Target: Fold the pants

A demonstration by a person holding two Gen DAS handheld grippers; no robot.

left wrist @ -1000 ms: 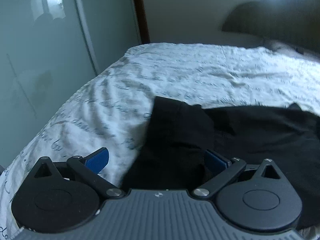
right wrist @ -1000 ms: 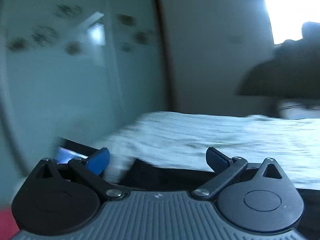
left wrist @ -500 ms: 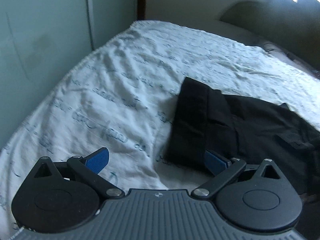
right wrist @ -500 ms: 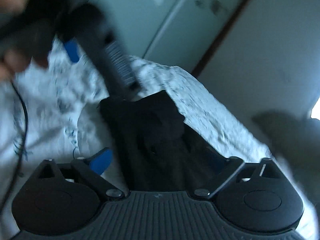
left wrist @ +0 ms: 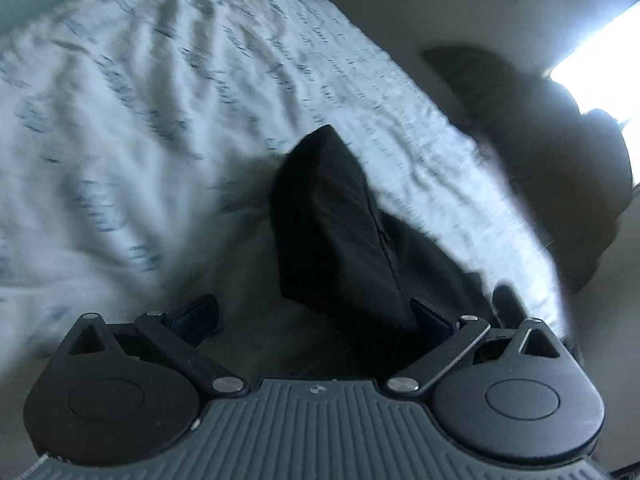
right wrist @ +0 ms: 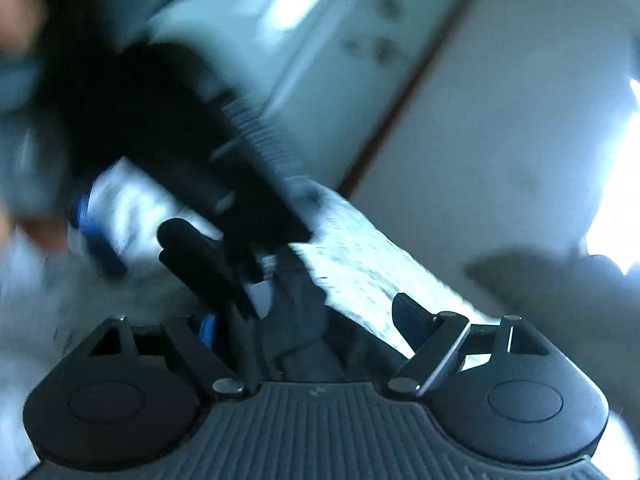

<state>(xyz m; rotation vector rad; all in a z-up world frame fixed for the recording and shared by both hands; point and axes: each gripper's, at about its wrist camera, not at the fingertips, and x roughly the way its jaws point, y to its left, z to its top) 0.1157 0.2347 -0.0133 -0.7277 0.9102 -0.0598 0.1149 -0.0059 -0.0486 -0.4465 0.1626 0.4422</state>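
Black pants [left wrist: 336,224] lie on the white patterned bed sheet [left wrist: 120,128], one folded end pointing up the bed. My left gripper [left wrist: 316,316] is open just above the near part of the pants, its right finger over the dark cloth. My right gripper [right wrist: 304,320] is open and empty over a dark bit of the pants [right wrist: 304,320]. The left gripper's body [right wrist: 192,152] shows blurred in the right wrist view, close in front.
A dark headboard or cushion [left wrist: 560,152] stands at the bed's far right below a bright window [left wrist: 600,52]. Pale wardrobe doors [right wrist: 320,60] and a beige wall [right wrist: 500,140] stand beyond the bed. A hand [right wrist: 16,12] shows at the upper left.
Both views have swung and tilted. The left gripper has moved closer over the pants. The left gripper fills more of the right wrist view. Both grippers stay open.
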